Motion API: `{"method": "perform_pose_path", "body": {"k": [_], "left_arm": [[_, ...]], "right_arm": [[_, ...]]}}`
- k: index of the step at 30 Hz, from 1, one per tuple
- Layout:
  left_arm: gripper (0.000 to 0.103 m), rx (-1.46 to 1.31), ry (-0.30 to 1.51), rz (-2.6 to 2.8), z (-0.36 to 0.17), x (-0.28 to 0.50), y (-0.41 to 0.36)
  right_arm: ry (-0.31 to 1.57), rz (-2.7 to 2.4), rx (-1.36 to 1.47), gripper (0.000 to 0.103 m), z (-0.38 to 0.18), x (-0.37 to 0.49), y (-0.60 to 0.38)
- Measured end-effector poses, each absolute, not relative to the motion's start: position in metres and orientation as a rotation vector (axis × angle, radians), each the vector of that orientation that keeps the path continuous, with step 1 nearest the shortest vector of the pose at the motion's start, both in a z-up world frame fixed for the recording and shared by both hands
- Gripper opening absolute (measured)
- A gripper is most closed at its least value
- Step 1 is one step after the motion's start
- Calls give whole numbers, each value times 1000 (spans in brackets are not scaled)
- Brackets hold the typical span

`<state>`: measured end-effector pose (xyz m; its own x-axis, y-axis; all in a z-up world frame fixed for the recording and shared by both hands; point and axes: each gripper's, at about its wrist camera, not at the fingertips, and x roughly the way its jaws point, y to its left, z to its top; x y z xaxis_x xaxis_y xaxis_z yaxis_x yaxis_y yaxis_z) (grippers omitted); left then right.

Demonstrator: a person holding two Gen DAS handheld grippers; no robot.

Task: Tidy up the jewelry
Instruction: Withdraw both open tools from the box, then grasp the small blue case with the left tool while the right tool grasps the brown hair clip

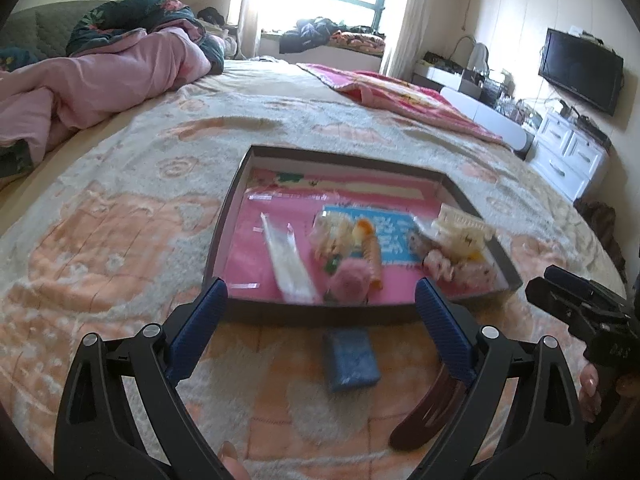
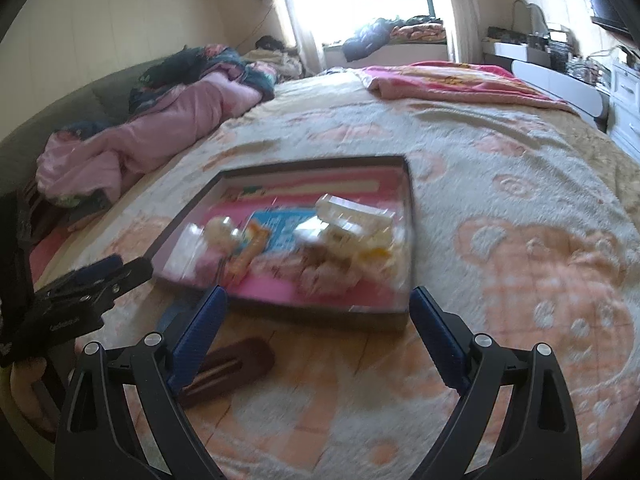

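Bed inventory from my two wrist views:

- Shallow dark-rimmed box tray with pink lining (image 1: 224, 216): sits on the fluffy peach-and-cream bedspread (image 1: 120, 240), holding blurred hair accessories, a pink pompom (image 1: 350, 286), a blue printed card (image 1: 384, 236), and cream plastic claw clips (image 1: 460, 232).
- Small blue rectangular box (image 1: 352, 360): on the bedspread, just in front of the tray.
- Dark brown oblong hair clip (image 2: 232, 364): beside it, nearer my right.
- Left gripper (image 1: 320, 316): blue pads spread wide, nothing between them.
- Right gripper (image 2: 318, 322): likewise spread, empty.
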<state>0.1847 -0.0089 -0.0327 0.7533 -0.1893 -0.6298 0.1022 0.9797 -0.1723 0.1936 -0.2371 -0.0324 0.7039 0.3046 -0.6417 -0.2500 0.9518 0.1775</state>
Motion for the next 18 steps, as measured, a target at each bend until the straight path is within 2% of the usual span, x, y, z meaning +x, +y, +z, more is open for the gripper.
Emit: {"method": "perform_pose_path", "body": {"k": [14, 18], "left_arm": [[70, -104, 833, -224, -68, 182, -19], [61, -103, 862, -232, -76, 184, -20]], "right_arm": [[799, 308, 64, 90, -58, 169, -226], [809, 319, 64, 90, -61, 166, -223]]}}
